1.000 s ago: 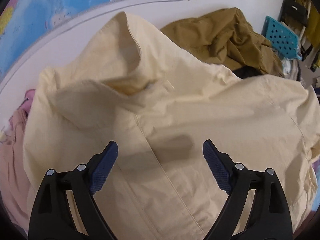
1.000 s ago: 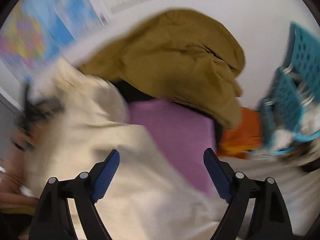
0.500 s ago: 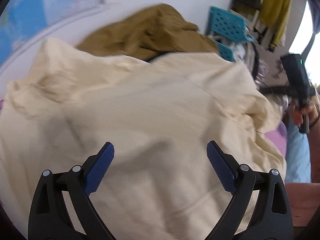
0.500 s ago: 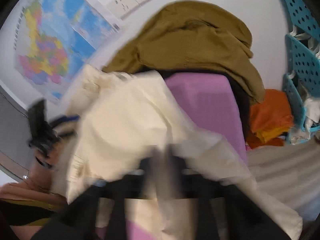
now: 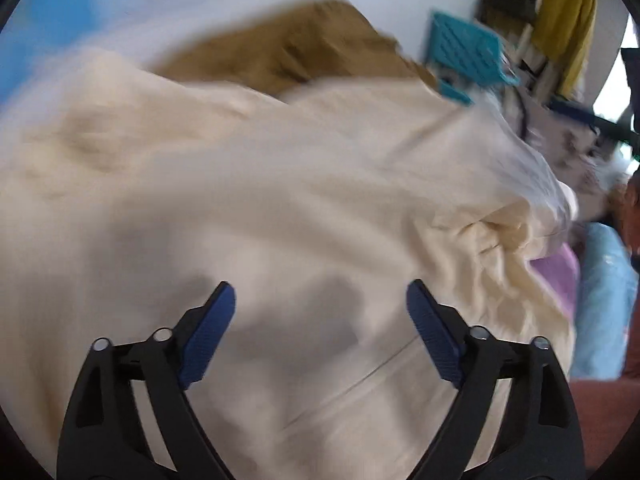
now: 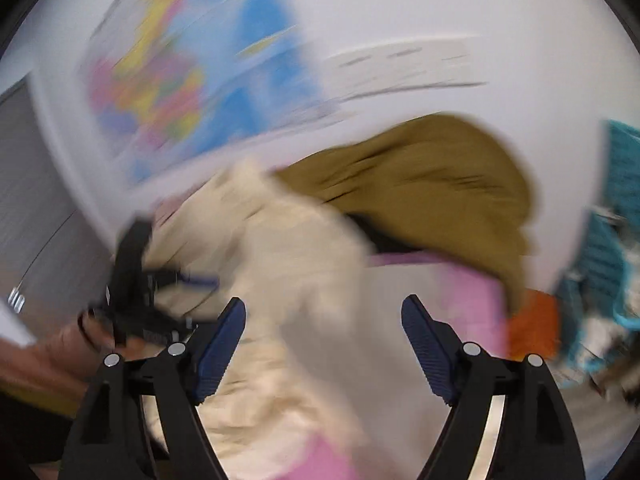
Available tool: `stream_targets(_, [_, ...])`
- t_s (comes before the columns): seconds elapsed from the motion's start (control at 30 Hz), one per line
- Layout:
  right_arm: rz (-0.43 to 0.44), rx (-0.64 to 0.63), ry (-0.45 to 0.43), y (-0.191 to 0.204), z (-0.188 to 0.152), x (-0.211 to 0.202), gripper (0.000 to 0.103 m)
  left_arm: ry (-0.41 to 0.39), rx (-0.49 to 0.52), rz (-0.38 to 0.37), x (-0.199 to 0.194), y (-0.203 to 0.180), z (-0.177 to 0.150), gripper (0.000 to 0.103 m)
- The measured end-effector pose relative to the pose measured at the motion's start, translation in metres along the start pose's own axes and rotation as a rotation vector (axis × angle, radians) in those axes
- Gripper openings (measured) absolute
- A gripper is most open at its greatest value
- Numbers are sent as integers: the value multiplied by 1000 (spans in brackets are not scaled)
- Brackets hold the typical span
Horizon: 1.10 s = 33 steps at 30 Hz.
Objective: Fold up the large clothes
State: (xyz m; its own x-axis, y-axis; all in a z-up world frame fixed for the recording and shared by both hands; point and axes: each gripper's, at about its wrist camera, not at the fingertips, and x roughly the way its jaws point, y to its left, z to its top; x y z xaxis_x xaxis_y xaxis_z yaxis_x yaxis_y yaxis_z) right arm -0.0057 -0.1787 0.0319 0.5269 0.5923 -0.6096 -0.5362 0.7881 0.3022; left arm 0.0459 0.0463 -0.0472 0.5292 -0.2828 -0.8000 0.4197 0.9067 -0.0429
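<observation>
Freshly released, the cream jacket (image 5: 280, 200) has dropped from the right gripper (image 6: 322, 344), whose jaws have just sprung apart, empty. It sprawls over the pink bed (image 6: 472, 296) beneath the left gripper (image 5: 320, 320), also spread. Soft and light, it looks best pinched at a hem or sleeve edge.
</observation>
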Motion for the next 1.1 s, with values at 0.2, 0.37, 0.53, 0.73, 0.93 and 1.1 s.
stream_targets(0.2, [144,-69,129,61,-10,92,79,-100,-114,477,-98,81,-73,92])
stream_targets(0.37, [144,-120,183,92,-19,130,79,32,-162,579,-117,121,-131,94])
stream_targets(0.53, [118,-122,213,93,-19,136,79,98,-120,539,-105,126,-149,57])
stream_targets(0.73, [97,-75,187,83,-12,131,79,-23,-276,599,-164,193,-122,5])
stream_targets(0.93, [115,-19,160,68,-11,128,79,-15,-474,590,-173,272,-114,32])
stream_targets(1.1, [109,52,135,50,-18,110,79,208,-401,837,-110,281,-134,66])
